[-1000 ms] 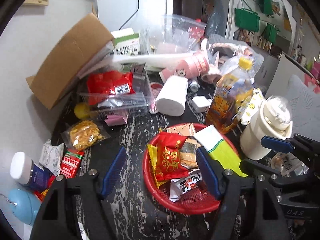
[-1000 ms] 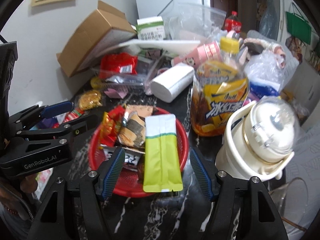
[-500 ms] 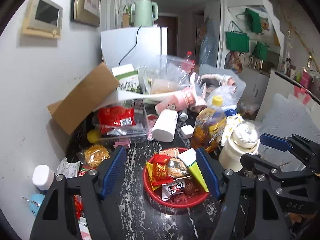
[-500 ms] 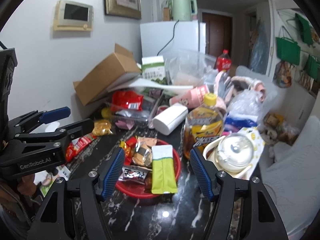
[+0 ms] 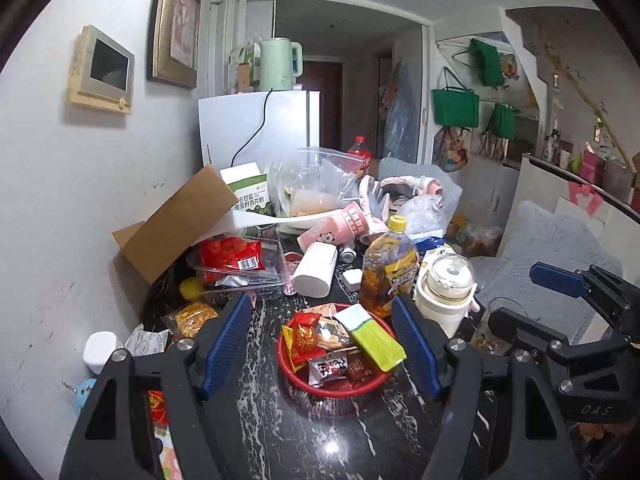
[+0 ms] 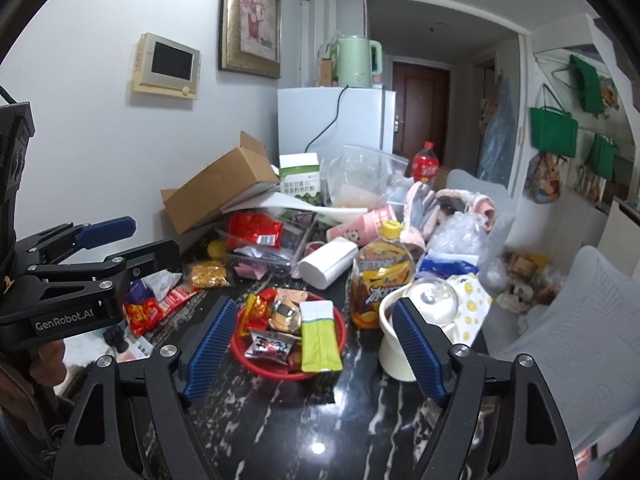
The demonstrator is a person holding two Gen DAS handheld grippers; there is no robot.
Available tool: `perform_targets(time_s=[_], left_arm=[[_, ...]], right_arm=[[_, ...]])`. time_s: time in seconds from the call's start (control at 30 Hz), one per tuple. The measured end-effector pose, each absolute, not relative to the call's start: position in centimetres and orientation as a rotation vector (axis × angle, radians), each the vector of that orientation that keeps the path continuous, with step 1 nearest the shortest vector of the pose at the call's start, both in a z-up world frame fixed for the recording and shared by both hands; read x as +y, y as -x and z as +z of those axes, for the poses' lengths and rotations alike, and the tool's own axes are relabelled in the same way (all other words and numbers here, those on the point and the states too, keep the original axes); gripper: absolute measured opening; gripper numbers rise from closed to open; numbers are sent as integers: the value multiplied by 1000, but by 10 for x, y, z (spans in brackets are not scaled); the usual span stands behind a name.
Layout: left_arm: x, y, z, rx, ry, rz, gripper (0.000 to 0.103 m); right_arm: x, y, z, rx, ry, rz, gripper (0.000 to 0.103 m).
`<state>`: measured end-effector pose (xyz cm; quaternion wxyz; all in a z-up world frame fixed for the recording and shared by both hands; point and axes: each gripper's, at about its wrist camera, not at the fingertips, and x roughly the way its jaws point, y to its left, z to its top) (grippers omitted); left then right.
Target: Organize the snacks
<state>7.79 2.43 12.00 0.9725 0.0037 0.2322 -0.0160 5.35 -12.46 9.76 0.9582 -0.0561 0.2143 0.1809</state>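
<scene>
A: On the black marble desk (image 5: 304, 436), what sits in the middle?

B: A round red plastic basket (image 5: 334, 386) full of snacks. A long green-and-white packet (image 5: 370, 336) lies on top, beside a small red-and-gold packet (image 5: 305, 338).

A: And the two grippers?

B: The left gripper (image 5: 322, 344) is spread wide and holds nothing. The right gripper (image 6: 312, 350) is spread wide too, with nothing in it. Both hang above the desk, on the near side of the basket.

A: What stands close by?

B: A brown tea bottle with a yellow cap (image 6: 378, 276), just beside the basket.

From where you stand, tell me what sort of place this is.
Most likely a lived-in home, a kitchen or dining corner. A small white fridge carries a green kettle, a framed picture hangs on the wall, and the dark marble table holds a red snack basket.
</scene>
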Motion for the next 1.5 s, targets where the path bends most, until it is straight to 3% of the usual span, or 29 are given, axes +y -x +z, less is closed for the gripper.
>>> perform_targets(time_s=[0.77,1.5], left_arm=[[13,-31,57,591,35,-68,72],[1,-31,52,619,37,-87,72]], right_arm=[[-137,-6,37,528,68,314,80],[-144,-2,23,581,46,308,80]])
